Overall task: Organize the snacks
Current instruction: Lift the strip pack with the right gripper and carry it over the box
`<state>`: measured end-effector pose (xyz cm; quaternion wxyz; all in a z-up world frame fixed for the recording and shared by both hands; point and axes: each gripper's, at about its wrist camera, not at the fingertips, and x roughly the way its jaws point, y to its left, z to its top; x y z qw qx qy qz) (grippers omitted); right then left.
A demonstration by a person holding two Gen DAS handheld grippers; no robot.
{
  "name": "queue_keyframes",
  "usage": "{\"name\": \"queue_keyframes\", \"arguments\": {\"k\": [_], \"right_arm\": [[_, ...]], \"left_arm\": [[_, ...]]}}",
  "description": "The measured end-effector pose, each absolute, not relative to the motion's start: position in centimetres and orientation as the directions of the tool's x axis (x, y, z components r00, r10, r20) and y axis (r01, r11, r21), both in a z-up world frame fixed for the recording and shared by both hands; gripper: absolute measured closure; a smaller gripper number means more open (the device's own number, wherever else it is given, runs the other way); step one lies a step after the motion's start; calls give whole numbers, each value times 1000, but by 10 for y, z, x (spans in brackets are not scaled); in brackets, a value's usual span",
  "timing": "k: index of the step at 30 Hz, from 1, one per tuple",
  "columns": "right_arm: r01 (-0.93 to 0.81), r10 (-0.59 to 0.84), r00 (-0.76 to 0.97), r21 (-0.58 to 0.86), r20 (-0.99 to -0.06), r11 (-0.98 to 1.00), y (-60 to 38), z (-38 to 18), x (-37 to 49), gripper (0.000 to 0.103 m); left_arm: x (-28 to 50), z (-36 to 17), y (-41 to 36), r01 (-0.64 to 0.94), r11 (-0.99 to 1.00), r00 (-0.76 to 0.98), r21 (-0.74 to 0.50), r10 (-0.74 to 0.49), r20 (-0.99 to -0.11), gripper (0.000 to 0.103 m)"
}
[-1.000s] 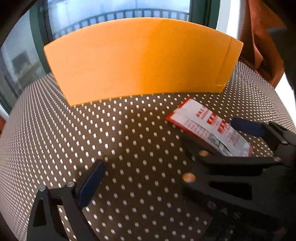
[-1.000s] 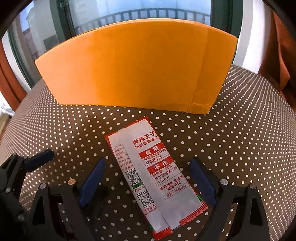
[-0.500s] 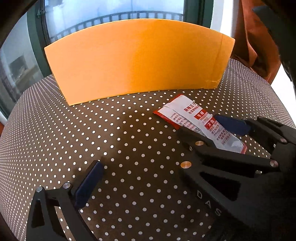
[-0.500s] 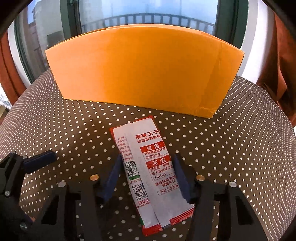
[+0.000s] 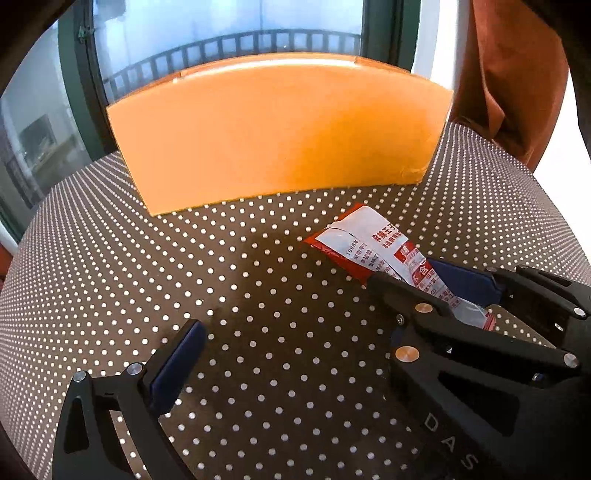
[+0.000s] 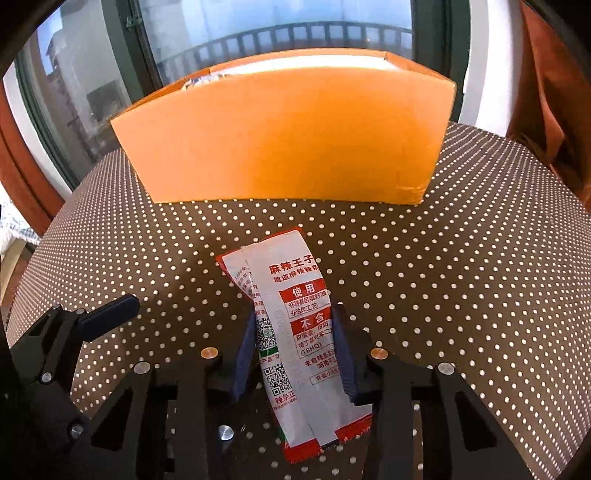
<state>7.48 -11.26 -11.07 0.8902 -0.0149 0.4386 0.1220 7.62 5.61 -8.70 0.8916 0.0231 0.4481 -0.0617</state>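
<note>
A red and white snack packet [image 6: 295,314] with Chinese print is pinched between the blue pads of my right gripper [image 6: 295,354], lifted slightly off the dotted tablecloth [image 6: 461,295]. In the left wrist view the same packet [image 5: 373,240] shows at the right, held by the right gripper [image 5: 417,277]. My left gripper is open and empty; only its left finger [image 5: 173,362] shows, low over the cloth. An orange cardboard box [image 6: 288,136] stands behind the packet; it also shows in the left wrist view [image 5: 277,133].
The brown tablecloth with white dots [image 5: 258,295] covers a round table. A window with a balcony railing [image 6: 295,33] is behind the box. A rust-coloured curtain [image 5: 513,74] hangs at the right.
My right gripper has closed on the snack packet and raised it a little. The views have pulled up and back from the box, whose open top now shows.
</note>
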Motion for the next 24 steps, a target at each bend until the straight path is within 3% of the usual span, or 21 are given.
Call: {"name": "queue_keyframes", "arguments": {"k": [24], "right_arm": [[-245, 258, 739, 109, -622, 963, -115, -3, 78, 61]], "left_arm": [[73, 19, 54, 90, 995, 756, 43, -40, -653, 2]]}}
